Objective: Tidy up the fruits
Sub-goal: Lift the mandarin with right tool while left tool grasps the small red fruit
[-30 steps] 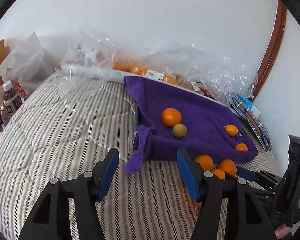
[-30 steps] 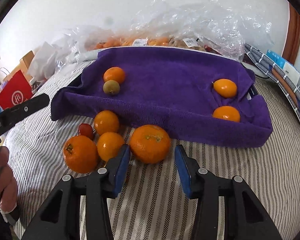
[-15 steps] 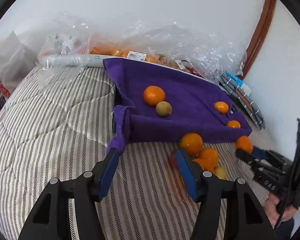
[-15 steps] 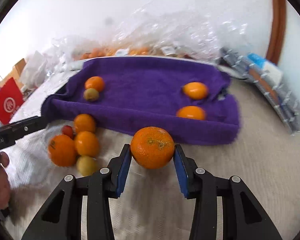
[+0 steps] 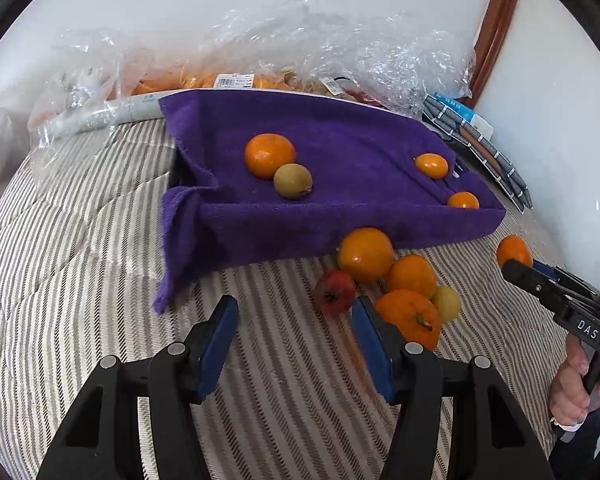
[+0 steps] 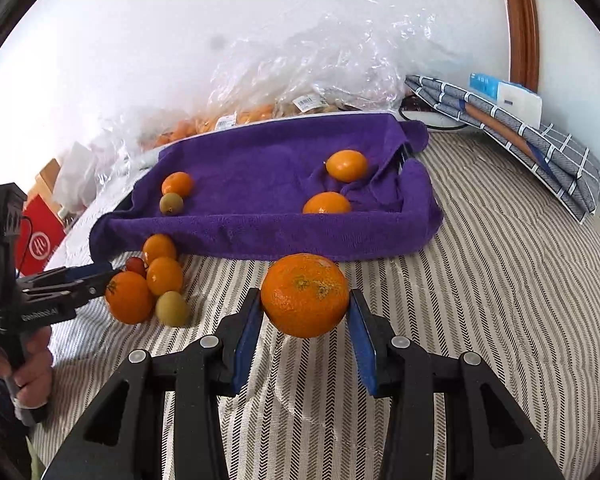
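My right gripper [image 6: 305,316] is shut on a large orange [image 6: 305,295] and holds it above the striped bedcover, in front of the purple towel-lined tray [image 6: 260,232]. The held orange also shows in the left wrist view [image 5: 514,250]. In the tray lie an orange [image 5: 269,155], a kiwi [image 5: 293,181] and two small oranges [image 5: 431,165] at the right end. My left gripper [image 5: 294,340] is open and empty, low over the bedcover. Just right of it is a pile of loose fruit [image 5: 396,280]: oranges, a red fruit [image 5: 335,292] and a yellow-green fruit [image 5: 446,303].
Clear plastic bags with packed fruit [image 5: 300,64] lie behind the tray along the wall. Folded striped cloths [image 6: 512,128] sit at the right. A red bag [image 6: 40,240] and other bags stand off the left edge. The striped bedcover [image 5: 80,240] spreads left of the tray.
My right gripper has closed on the large orange and lifted it off the pile. My left gripper has moved closer to the tray and the loose fruit, still open.
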A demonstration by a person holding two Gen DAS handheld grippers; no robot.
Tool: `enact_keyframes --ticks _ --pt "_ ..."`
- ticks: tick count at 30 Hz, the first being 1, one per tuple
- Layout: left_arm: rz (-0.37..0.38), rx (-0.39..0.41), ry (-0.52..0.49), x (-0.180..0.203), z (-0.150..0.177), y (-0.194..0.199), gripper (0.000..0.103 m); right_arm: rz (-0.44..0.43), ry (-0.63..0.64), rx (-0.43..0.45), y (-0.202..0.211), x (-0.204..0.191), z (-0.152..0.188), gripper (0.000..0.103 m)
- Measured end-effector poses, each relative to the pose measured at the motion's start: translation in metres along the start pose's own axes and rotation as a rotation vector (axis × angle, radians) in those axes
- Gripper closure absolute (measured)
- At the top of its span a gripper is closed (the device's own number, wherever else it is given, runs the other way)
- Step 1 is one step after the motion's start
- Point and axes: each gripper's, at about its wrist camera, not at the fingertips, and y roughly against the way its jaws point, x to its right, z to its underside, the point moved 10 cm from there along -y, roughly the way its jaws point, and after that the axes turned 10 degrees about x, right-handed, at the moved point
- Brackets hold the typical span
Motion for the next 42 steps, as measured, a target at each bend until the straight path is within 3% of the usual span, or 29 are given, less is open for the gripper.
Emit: enact_keyframes --ticks 6,11,13,22,42 --pt "0.017 -0.009 -0.037 0.019 -0.003 -0.011 0.047 -0.006 -0.009 0.003 0.001 -0.001 0.000 0.060" --pt "-0.001 -0.012 -0.041 0.020 -0.003 -0.013 0.065 -0.005 -0.015 0.002 0.001 0.002 0.000 0.060" --pt "0.018 -0.012 -0.024 0.019 -0.003 -0.014 0.080 -0.005 -0.012 0.000 0.001 0.000 0.001 0.060" --pt "0.028 0.085 0.059 0.008 -0.013 0.001 0.081 0.005 -0.019 0.007 0.002 0.003 0.000 0.060" --pt "-0.020 0.230 0.098 -0.005 -0.034 0.024 0.081 -0.012 -0.056 0.050 0.008 0.006 -0.005 0.060"
